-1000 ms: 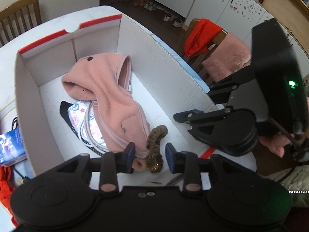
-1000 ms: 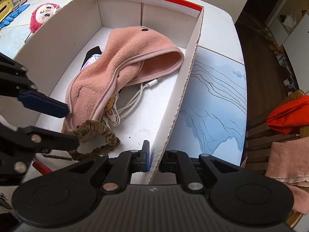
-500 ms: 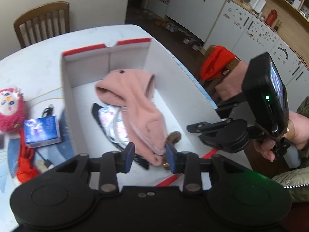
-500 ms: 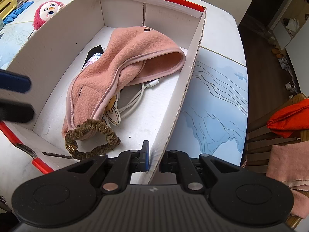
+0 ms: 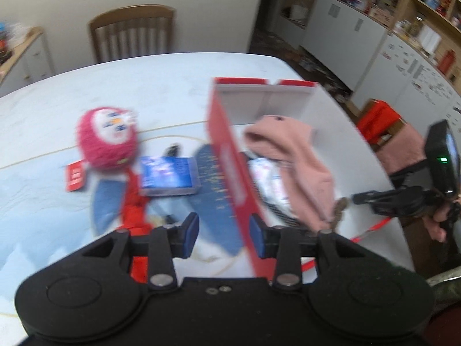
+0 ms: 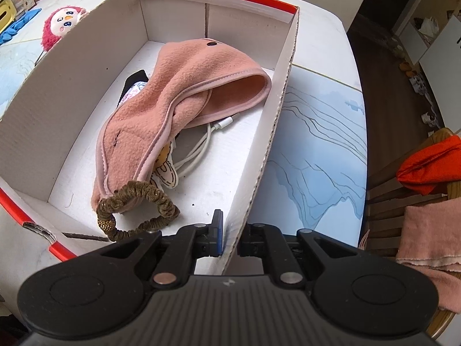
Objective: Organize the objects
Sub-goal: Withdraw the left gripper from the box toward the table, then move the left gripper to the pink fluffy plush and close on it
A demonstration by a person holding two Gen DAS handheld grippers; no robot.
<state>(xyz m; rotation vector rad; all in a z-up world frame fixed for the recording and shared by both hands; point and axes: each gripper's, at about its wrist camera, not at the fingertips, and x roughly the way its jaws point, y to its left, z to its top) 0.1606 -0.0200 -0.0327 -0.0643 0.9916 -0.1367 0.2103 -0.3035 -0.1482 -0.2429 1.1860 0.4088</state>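
While the right gripper (image 6: pixel 229 240) pinches the box wall (image 6: pixel 270 141), the left gripper (image 5: pixel 224 238) is opening, empty

One red-and-white cardboard box (image 6: pixel 276 121). Inside it: one pink fleece hat (image 6: pixel 184 98), one brown scrunchie (image 6: pixel 135 216), one white cable (image 6: pixel 201 150), one patterned pouch, mostly hidden (image 5: pixel 268 178). On surface (image 5: pixel 144 92) beside box: one pink plush doll (image 5: pixel 106 141), one blue card box (image 5: pixel 168 176), one red item (image 5: pixel 135 210), blurred. Two hand-held grippers: left (image 5: pixel 224 235), right (image 6: pixel 230 238). One wooden chair (image 5: pixel 132 31) behind surface.
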